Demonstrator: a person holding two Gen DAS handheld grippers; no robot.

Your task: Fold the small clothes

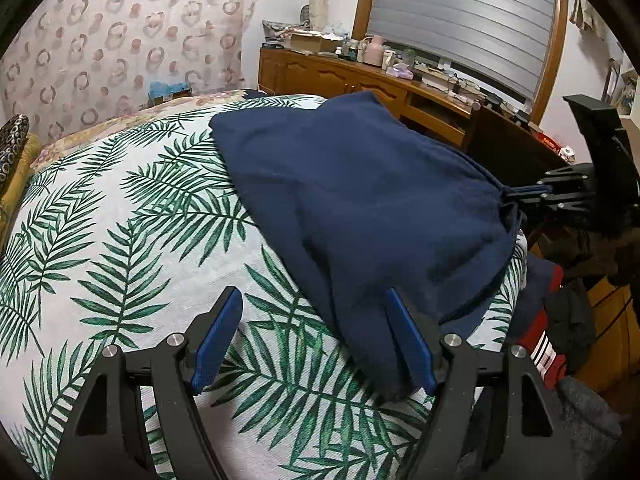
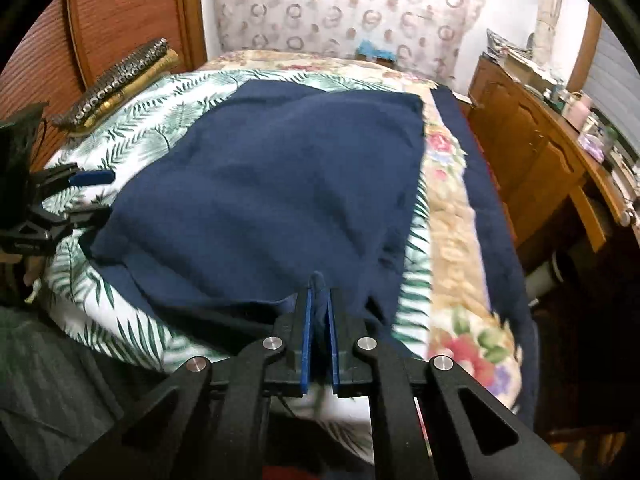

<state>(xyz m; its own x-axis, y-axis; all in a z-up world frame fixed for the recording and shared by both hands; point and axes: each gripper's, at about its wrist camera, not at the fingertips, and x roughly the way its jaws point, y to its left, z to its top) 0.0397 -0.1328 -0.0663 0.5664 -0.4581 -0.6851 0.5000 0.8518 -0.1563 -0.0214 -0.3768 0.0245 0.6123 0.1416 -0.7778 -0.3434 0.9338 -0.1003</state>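
Observation:
A navy garment (image 1: pixel 360 200) lies spread on the leaf-print bed cover (image 1: pixel 120 220). My left gripper (image 1: pixel 312 296) stands open low over the garment's near corner; one of its fingers (image 1: pixel 404 332) is above the cloth, the other above the bare cover, and neither pad presses. At the garment's right edge my right gripper (image 1: pixel 510 196) is shut on a pinch of the fabric. In the right wrist view the garment (image 2: pixel 272 184) fills the middle, and a small fold of it sticks up between the pads of the shut right gripper (image 2: pixel 319 286). The left gripper (image 2: pixel 100 196) shows at the far left, open.
A wooden sideboard (image 1: pixel 360 76) crowded with small items runs along the far wall by the bed. A floral blanket (image 2: pixel 452 208) borders the cover. Dark clothes (image 1: pixel 568 312) are piled off the bed's edge. A patterned cushion (image 2: pixel 120 80) lies by the wooden headboard (image 2: pixel 120 12).

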